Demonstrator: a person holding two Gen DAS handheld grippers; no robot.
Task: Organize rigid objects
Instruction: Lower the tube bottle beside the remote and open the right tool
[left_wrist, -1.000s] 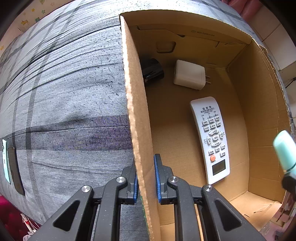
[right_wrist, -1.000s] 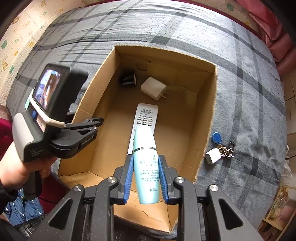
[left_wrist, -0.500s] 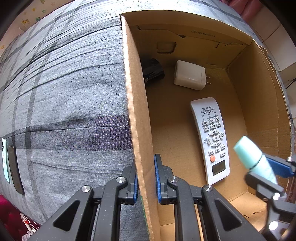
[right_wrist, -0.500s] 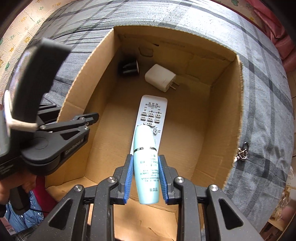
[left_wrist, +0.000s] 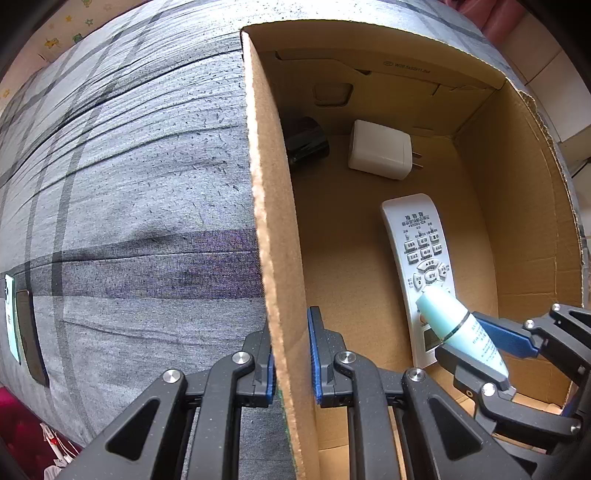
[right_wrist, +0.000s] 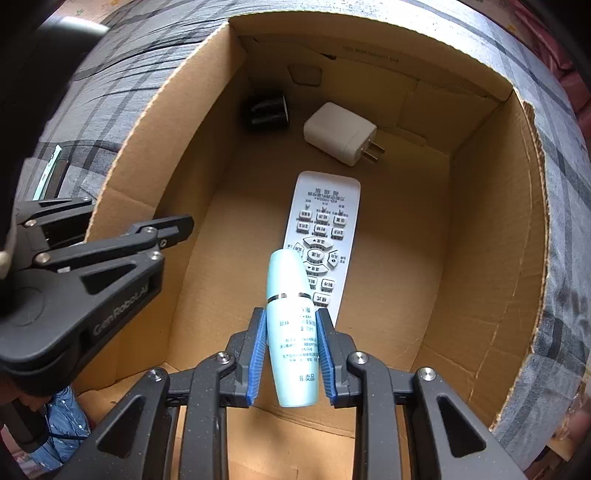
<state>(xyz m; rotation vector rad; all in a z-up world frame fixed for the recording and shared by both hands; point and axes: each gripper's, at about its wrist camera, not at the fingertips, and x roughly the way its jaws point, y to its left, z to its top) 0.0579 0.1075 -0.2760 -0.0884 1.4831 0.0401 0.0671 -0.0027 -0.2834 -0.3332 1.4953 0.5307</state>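
Observation:
My right gripper (right_wrist: 290, 354) is shut on a pale blue bottle (right_wrist: 291, 328) and holds it inside an open cardboard box (right_wrist: 491, 229), above the near end of a white remote (right_wrist: 325, 225). The bottle (left_wrist: 461, 332) and right gripper (left_wrist: 491, 354) also show at the lower right of the left wrist view. My left gripper (left_wrist: 290, 354) is shut on the box's left wall (left_wrist: 269, 192). A white plug adapter (right_wrist: 338, 133) and a black adapter (right_wrist: 267, 110) lie at the box's far end.
The box sits on a grey plaid bedcover (left_wrist: 129, 166). A phone (left_wrist: 29, 332) and a pale card (left_wrist: 10, 317) lie on the cover at the far left. The box floor (right_wrist: 399, 280) right of the remote is bare cardboard.
My right gripper has carried the bottle forward and down into the box, over the remote. My left gripper has kept its hold on the box wall.

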